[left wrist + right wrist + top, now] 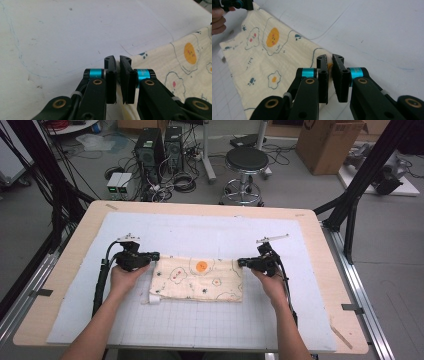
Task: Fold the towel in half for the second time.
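Observation:
A cream cloth (pixel 200 277) printed with fried eggs, clouds and paw marks lies folded flat on the white gridded mat (pixel 210 320). My left gripper (pixel 154 255) is at the cloth's far left corner, my right gripper (pixel 241 262) at its far right corner. In the left gripper view the jaws (pixel 118 60) stand almost together with the cloth's (pixel 175 62) edge running in between them. In the right gripper view the jaws (pixel 330 58) pinch the corner of the cloth (pixel 262 55), and the left gripper (pixel 237 3) shows at the far end.
The mat covers most of a wooden table (pixel 65 270). Behind the table are a black stool (pixel 246 162), computer towers (pixel 150 150) with cables and a cardboard box (pixel 327 142). Black frame posts (pixel 360 180) stand at both sides.

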{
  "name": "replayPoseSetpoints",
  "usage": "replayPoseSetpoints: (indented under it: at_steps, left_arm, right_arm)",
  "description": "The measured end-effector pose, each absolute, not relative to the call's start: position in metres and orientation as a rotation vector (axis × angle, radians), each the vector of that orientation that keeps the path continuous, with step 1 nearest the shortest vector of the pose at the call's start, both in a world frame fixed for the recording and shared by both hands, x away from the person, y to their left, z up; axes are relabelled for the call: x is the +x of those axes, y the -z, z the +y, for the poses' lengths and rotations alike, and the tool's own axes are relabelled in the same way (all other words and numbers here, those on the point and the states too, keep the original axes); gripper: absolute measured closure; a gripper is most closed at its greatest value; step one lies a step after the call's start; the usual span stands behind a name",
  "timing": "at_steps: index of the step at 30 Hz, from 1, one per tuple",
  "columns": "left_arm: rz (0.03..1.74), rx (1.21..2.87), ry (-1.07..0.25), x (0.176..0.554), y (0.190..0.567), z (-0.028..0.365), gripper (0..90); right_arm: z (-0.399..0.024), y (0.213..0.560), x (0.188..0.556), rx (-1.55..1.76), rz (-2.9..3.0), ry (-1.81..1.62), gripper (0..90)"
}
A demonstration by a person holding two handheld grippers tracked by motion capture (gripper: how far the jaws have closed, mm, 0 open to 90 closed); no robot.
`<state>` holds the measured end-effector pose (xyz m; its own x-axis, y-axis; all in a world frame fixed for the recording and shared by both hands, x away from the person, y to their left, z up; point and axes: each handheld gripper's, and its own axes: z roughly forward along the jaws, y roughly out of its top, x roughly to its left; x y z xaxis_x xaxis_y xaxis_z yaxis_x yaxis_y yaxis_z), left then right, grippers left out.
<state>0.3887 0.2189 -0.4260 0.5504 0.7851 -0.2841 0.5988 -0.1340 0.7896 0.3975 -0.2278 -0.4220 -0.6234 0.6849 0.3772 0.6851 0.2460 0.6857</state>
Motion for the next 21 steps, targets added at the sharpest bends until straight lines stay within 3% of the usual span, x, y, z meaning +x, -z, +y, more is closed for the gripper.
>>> replayPoseSetpoints:
  at_steps: [21]
  left_arm:
    - [1.047, 1.825, -0.257, 0.367, 0.418, 0.224, 84.2]
  right_arm:
    - [-0.232, 0.411, 0.378, -1.292, -2.455, 1.454, 83.8]
